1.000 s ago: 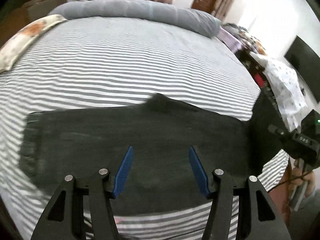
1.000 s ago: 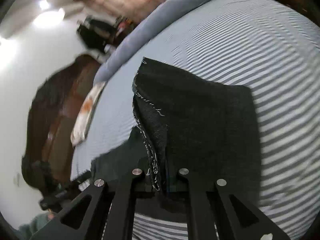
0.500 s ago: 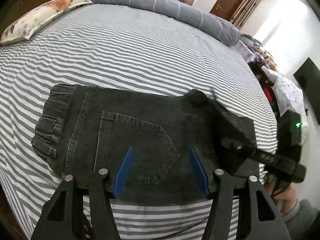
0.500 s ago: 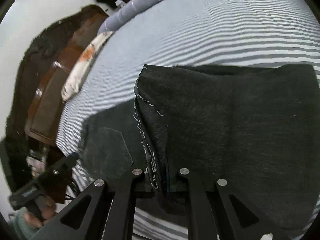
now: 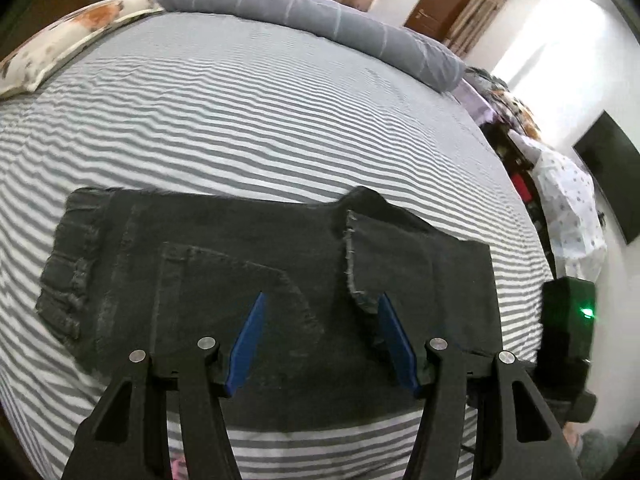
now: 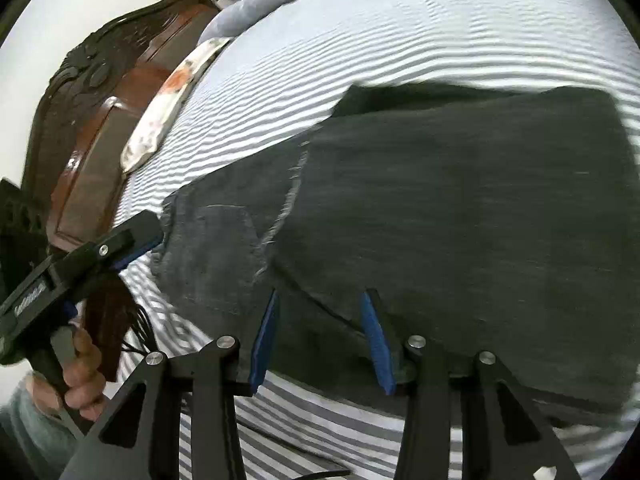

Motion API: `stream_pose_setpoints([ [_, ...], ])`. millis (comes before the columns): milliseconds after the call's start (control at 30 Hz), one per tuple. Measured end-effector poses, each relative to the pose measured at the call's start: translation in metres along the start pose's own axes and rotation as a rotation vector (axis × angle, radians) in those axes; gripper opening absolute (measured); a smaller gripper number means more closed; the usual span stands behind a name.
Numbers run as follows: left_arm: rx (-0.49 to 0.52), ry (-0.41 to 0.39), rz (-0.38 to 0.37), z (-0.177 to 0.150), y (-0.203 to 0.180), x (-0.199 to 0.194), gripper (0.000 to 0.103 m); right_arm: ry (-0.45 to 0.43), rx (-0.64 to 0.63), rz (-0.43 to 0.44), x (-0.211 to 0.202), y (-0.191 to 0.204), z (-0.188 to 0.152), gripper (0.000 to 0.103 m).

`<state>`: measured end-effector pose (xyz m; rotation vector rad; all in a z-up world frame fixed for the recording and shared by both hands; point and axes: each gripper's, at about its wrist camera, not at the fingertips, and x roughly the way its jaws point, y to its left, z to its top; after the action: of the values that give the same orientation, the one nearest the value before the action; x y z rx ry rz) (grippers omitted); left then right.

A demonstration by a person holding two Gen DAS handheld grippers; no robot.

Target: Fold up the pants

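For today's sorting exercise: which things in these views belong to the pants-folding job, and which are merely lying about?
Belongs to the job:
dark pants, leg end folded over
left gripper, open
right gripper, jaws just opened, nothing pinched

Lying about:
floral pillow
grey bolster
wooden headboard

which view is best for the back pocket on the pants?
Left wrist. The back pocket on the pants is sharp there, its stitched outline whole, just beyond the open left gripper. The right wrist view shows the same pocket smaller, off to the left and motion-blurred, with only faint stitching.
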<state>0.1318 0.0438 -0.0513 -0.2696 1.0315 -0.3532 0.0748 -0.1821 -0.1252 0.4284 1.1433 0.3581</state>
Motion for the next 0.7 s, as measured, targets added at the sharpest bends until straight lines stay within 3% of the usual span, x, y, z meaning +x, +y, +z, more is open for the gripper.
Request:
stream_pose_setpoints([
  [267, -0.008, 0.147, 0.007, -0.015, -0.015, 0.063, 0.059, -0.076, 0.098, -0.238, -0.045, -0.072, -0.005, 0.041],
  [433, 0.105, 0.185, 0.113, -0.035, -0.027, 0.082, 0.059, -0.040, 0.125, -0.285, -0.048, -0.097, -0.024, 0.039],
  [533, 0.179, 0.169, 0.169, -0.047, -0.035, 0.084, 0.059, -0.027, 0.135, -0.277, -0.050, -0.104, -0.036, 0.038],
  [700, 0.255, 0.157, 0.211, -0.058, -0.045, 0.083, 0.059, -0.011, 0.126, -0.280, -0.052, -0.106, -0.042, 0.038],
])
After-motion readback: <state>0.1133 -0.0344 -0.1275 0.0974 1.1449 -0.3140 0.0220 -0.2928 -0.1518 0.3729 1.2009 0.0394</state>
